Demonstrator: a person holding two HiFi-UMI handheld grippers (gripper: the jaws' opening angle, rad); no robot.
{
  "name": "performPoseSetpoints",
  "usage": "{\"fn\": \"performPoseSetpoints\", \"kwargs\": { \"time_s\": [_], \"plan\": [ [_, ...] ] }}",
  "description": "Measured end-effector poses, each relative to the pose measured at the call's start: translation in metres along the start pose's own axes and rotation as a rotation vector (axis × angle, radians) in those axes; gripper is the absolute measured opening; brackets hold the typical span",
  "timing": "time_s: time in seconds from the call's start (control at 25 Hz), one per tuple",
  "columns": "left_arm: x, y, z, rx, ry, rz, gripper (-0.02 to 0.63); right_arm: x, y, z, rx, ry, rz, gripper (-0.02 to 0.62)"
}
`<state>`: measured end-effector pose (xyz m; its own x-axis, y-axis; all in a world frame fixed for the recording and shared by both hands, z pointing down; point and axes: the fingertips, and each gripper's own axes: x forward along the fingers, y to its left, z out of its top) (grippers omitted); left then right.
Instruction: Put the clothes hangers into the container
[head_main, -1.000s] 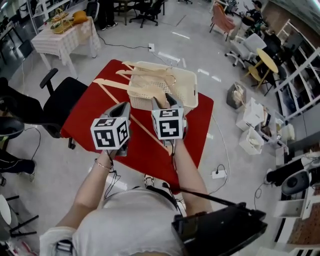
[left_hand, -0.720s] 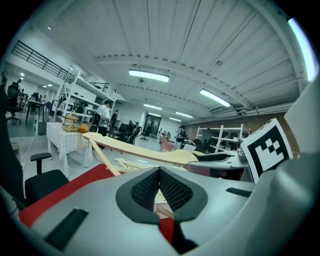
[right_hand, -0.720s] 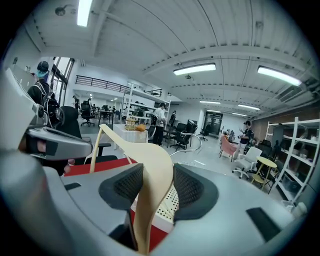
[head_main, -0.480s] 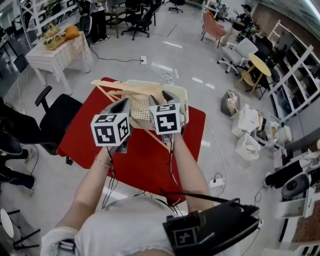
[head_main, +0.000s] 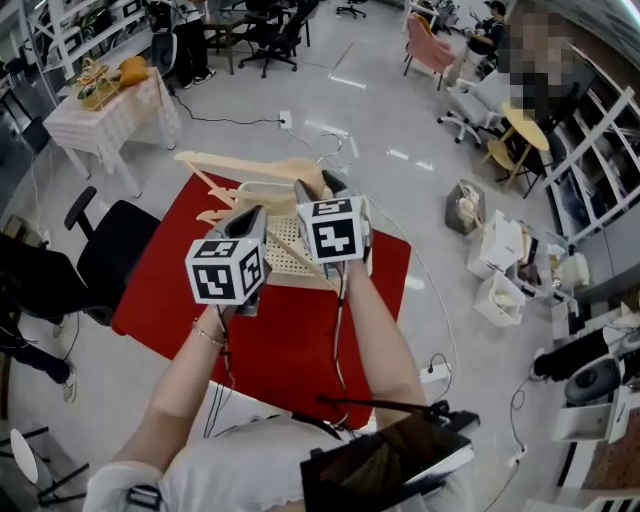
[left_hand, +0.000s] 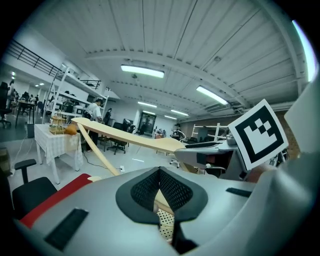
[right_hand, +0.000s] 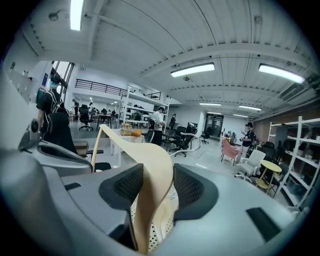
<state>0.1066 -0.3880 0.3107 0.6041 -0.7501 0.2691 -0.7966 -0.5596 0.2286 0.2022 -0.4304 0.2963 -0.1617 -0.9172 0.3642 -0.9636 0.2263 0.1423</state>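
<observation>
You stand over a red table (head_main: 280, 340) on a glossy grey floor (head_main: 400, 130). A black office chair (head_main: 115, 255) sits at the table's left, with a cloth-covered table (head_main: 105, 110) beyond it. To your right are a pink chair (head_main: 432, 50), a round yellow table (head_main: 528, 122) and white shelving (head_main: 600, 160). Strip lights (left_hand: 142, 71) are lit on the white ribbed ceiling (left_hand: 200, 40).

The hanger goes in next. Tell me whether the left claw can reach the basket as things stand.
Likely yes: the left claw, shut on the hanger alongside the right claw, hovers over the near edge of the basket, nothing between.
</observation>
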Motion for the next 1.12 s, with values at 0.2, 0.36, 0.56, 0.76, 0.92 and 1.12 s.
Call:
{"fn": "performPoseSetpoints", "kwargs": {
  "time_s": [0.2,0.36,0.56,0.76,0.92,1.12],
  "plan": [
    [0.045,0.008,-0.002,0.007,0.039,0.018,-0.002,0.045,-0.025,-0.008,0.022,0.012,0.038,0.198],
    [0.077,0.013,-0.005,0.004,0.050,0.032,-0.002,0.078,-0.042,-0.022,0.035,0.027,0.075,0.197],
    [0.105,0.026,-0.026,-0.026,0.085,0.054,-0.002,0.116,-0.049,-0.041,0.026,0.019,0.117,0.198],
    [0.127,0.036,-0.049,-0.055,0.122,0.071,-0.002,0.134,-0.038,-0.073,0.016,0.061,0.172,0.198],
    [0.135,0.038,-0.067,-0.074,0.156,0.071,-0.002,0.141,-0.034,-0.099,0.026,0.100,0.192,0.198],
    [0.140,0.034,-0.084,-0.097,0.186,0.069,-0.002,0.142,-0.031,-0.121,0.007,0.126,0.213,0.198]
  ]
}}
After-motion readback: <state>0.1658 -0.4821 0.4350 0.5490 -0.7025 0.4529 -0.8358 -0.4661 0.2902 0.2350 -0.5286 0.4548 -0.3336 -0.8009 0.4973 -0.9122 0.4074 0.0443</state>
